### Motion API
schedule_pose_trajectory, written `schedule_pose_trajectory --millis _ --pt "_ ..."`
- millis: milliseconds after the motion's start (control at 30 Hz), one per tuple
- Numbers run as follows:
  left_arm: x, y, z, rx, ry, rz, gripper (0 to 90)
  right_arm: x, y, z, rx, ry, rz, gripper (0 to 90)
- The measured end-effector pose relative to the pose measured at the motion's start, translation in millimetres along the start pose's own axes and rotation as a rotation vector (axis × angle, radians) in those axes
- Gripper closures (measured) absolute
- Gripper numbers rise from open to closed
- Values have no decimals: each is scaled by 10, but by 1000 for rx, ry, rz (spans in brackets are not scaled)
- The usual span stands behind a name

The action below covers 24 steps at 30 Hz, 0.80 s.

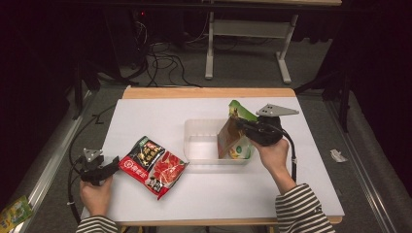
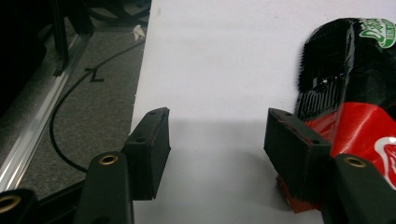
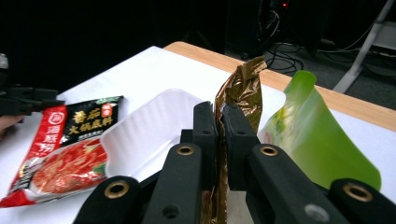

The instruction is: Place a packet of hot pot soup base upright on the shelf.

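The brown foil pouch [image 1: 228,137] stands nearly upright, its crinkled top edge pinched flat, its lower end inside the clear plastic tray [image 1: 194,127] at the tray's right end. A green pouch [image 1: 241,111] leans just behind it, over the tray's far right corner.

Chinese characters "海底捞" and "番茄火锅底料" on the red-and-black packet [image 3: 70,140].

Left gripper [image 1: 114,163] fingers wide apart, low; right gripper [image 1: 239,124] fingers clamped, raised.
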<state>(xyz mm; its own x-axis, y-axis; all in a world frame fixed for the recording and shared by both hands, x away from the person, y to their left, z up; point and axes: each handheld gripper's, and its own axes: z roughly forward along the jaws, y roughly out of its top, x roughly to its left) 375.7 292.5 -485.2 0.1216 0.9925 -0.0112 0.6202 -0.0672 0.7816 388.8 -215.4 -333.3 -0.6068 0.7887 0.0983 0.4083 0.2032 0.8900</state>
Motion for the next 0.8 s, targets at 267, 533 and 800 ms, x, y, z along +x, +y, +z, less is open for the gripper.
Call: schedule_pose_trajectory --millis 267,533,800 --pt "1 1 -1 1 -2 -1 409 -54 30 134 18 -14 8 860" --pt "2 1 -1 1 -2 -1 408 -88 27 213 31 -30 13 851" --pt "3 0 -1 1 -2 -2 408 -81 8 275 49 -48 -10 835"
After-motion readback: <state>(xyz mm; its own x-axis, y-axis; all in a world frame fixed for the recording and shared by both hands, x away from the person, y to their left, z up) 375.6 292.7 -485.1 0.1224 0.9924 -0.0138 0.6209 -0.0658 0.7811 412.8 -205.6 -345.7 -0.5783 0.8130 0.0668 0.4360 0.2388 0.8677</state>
